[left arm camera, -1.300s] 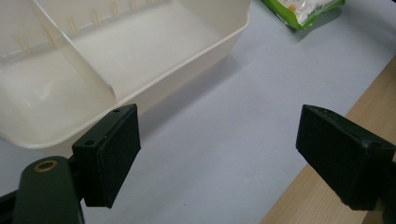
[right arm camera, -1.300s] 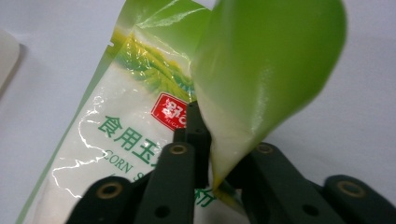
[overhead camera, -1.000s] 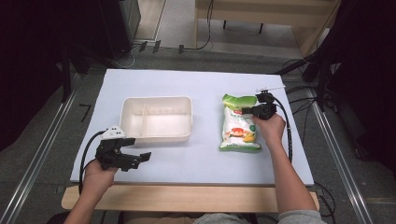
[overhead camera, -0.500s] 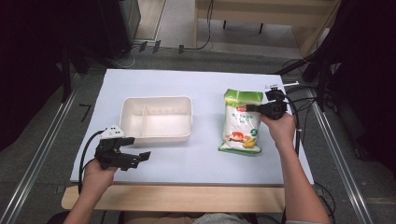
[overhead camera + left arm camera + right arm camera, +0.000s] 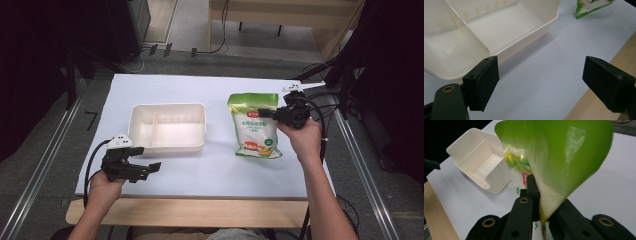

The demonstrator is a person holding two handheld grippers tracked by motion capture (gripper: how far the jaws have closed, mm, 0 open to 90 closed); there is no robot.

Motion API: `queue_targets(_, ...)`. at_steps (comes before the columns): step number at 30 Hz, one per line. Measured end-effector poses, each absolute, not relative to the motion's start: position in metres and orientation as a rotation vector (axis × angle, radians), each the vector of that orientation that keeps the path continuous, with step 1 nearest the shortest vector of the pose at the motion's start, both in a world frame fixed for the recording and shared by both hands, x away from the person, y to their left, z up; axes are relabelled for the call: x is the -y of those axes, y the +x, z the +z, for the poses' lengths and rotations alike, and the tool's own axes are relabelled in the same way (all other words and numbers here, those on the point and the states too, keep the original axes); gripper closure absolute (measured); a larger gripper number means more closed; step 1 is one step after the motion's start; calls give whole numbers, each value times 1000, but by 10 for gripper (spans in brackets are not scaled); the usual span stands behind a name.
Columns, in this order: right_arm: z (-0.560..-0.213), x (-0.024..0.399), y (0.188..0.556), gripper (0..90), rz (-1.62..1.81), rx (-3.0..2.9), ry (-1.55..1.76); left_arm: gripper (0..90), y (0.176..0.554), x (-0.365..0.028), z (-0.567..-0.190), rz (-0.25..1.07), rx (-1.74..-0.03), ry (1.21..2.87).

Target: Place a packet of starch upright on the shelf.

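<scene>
A cream plastic tray (image 5: 168, 127) with one inner divider sits on the white table top (image 5: 210, 90), and everything else is placed from it. To the tray's right, a little apart from its wall, a green-topped snack bag (image 5: 256, 131) with white and printed panels lies with its green upper edge away from the person and its lower end toward the table's near edge. The right gripper (image 5: 270, 114) reaches the bag's upper right side from the side away from the tray, held in the person's right hand (image 5: 300, 137); in the right gripper view its black jaws are pressed together on a fold of the bag (image 5: 554, 162), whose green film curls up over them, with the tray (image 5: 477, 161) beyond at the left. The left gripper (image 5: 152, 169) hovers in front of the tray's near left corner, close to the table's near edge, in the left hand (image 5: 105, 182), its tips pointing along the tray's front wall toward the bag side. In the left gripper view its jaws stand wide apart with nothing between them, the white top and the wooden table edge (image 5: 599, 75) showing in the gap; the tray's (image 5: 486, 27) rim lies just behind the left pad, and a corner of the bag (image 5: 594, 5) shows farther off.
</scene>
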State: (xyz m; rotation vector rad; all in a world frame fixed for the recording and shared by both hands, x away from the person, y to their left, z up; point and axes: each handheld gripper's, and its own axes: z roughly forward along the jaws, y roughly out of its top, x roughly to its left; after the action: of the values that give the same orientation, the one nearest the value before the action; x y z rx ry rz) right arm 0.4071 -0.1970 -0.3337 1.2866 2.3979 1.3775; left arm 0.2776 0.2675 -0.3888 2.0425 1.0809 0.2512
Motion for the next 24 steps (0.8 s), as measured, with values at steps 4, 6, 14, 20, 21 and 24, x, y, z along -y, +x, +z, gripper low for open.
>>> queue_targets(4, -323, 192, 401, 900, 1382, -2396, 1237, 147, 278, -266, -389, 248, -1079, 2041)
queue_targets(6, -320, 189, 399, 900, 1382, -2393, 1226, 147, 278, -266, -389, 250, -1080, 2040)
queue_targets(14, -311, 183, 395, 900, 1464, -2403, 1212, 146, 279, -265, -390, 242, -1077, 2053)
queue_targets(20, -312, 163, 397, 900, 1459, -2470, 1183, 147, 279, -266, -391, 235, -1075, 2042)
queue_targets(21, -312, 163, 397, 900, 1459, -2470, 1183, 147, 279, -266, -391, 235, -1075, 2042)
queue_targets(24, -310, 151, 405, 900, 1450, -2507, 1171, 147, 279, -267, -390, 239, -1082, 2038)
